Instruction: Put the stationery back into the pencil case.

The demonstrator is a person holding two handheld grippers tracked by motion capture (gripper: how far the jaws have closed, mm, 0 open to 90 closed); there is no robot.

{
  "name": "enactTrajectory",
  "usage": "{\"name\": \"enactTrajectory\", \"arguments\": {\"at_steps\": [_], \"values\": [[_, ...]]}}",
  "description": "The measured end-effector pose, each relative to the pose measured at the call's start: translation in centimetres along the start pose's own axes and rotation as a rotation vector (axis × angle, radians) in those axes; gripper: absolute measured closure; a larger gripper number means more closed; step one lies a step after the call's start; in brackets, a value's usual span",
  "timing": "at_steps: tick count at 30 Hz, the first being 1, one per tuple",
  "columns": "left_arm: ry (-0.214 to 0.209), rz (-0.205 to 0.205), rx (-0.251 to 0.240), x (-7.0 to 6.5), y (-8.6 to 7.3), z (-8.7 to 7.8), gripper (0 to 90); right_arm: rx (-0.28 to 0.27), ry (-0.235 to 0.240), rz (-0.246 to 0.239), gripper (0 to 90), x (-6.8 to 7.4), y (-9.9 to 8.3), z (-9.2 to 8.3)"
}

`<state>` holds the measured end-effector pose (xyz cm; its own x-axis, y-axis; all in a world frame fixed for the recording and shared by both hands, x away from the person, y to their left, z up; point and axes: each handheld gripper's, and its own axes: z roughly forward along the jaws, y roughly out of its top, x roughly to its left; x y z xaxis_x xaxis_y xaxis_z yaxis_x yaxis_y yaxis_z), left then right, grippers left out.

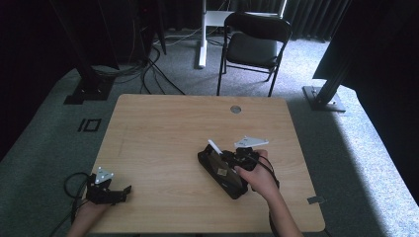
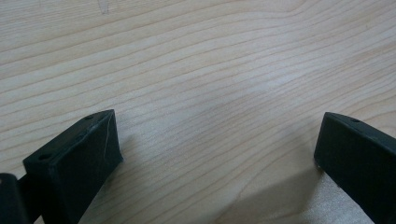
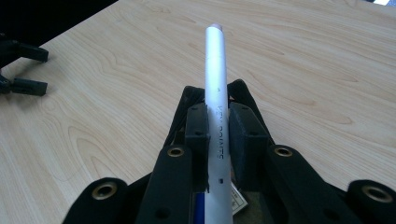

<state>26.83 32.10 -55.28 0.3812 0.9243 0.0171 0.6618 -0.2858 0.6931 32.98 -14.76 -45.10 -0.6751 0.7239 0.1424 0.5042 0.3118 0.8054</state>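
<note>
- Right gripper (image 3: 218,128): jaws clamped tight on a white pen (image 3: 216,88), pressing its barrel from both sides. The pen points away from the hand and up, its tip clear of the table (image 1: 163,123).
- In the high view the right gripper (image 1: 232,158) sits over a black pencil case (image 1: 222,173) lying open at the right near part of the table; the pen (image 1: 214,146) sticks out past the case's far left end, tilted.
- Left gripper (image 1: 121,191) rests at the near left corner of the table, well apart from the case. In its own view the jaws stand wide with bare wood between them; nothing held.
- Step in hand, as I read it: the pen is gripped right at the case, either going in or coming out; cannot tell which from here.
- Next move calls for a steady hold on the barrel and a clean line along the case's length, so the pen clears the rim. The case looks light; the free left gripper could brace it if it slides.
</note>
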Motion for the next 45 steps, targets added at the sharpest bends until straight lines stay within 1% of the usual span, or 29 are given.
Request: {"name": "enactTrajectory", "arguments": {"at_steps": [1,5,7,8,17,18,21,28,30,32,34,35,36,37,38,39,41,43,45], "values": [[0.000,-0.002,-0.001,0.0,0.0,0.0,0.6,0.013,0.002,-0.003,78.6,0.0,-0.1,0.1],[0.000,-0.002,-0.002,0.0,0.0,0.0,0.6,0.037,-0.009,-0.020,78.7,0.0,-0.4,0.3],[0.000,-0.002,-0.002,0.0,0.0,0.0,0.6,0.052,-0.002,-0.020,78.6,0.0,-0.6,0.5],[0.000,-0.002,-0.002,0.0,0.0,0.0,0.6,0.050,-0.004,-0.018,78.6,0.0,-0.6,0.5],[0.000,0.000,0.000,0.0,0.0,0.0,0.6,0.105,-0.008,-0.029,78.6,0.3,-1.3,1.4],[0.000,0.000,0.000,0.0,0.0,0.0,0.6,0.103,-0.014,-0.037,78.7,0.3,-1.3,1.4],[0.000,0.000,-0.001,0.0,0.0,0.0,0.6,0.111,-0.024,-0.039,78.6,0.4,-1.4,1.7],[0.000,0.000,0.000,0.0,0.0,0.0,0.6,0.152,-0.038,-0.051,78.7,0.7,-1.6,2.3],[0.000,0.000,-0.001,0.0,0.0,0.0,0.6,0.164,-0.036,-0.041,78.6,0.8,-1.7,2.6],[0.000,0.000,-0.001,0.0,0.0,0.0,0.6,0.185,-0.037,-0.042,78.7,0.8,-1.9,3.0],[0.000,-0.001,0.000,0.0,0.0,0.0,0.6,0.186,-0.036,-0.033,78.6,0.9,-2.0,3.2],[0.000,0.000,-0.001,0.0,0.0,0.0,0.6,0.193,-0.035,-0.037,78.6,0.9,-2.0,3.3],[0.000,0.000,-0.001,0.0,0.0,0.0,0.6,0.203,-0.042,-0.029,78.6,0.9,-2.0,3.4],[0.000,0.000,-0.001,0.0,0.0,0.0,0.6,0.210,-0.051,-0.034,78.6,0.8,-2.1,3.6],[0.000,-0.001,-0.001,0.0,0.0,0.0,0.6,0.217,-0.049,-0.038,78.6,0.8,-2.1,3.6],[0.000,0.000,0.000,0.0,0.0,0.0,0.6,0.217,-0.042,-0.030,78.6,0.7,-2.2,3.7],[0.000,0.000,0.000,0.0,0.0,0.0,0.6,0.227,-0.052,-0.037,78.6,0.7,-2.3,3.8],[0.000,-0.001,-0.001,0.0,0.0,0.0,0.6,0.235,-0.047,-0.030,78.6,0.7,-2.3,3.9],[0.000,0.000,0.000,0.0,0.0,0.0,0.6,0.239,-0.051,-0.033,78.6,0.8,-2.3,4.0]]}}
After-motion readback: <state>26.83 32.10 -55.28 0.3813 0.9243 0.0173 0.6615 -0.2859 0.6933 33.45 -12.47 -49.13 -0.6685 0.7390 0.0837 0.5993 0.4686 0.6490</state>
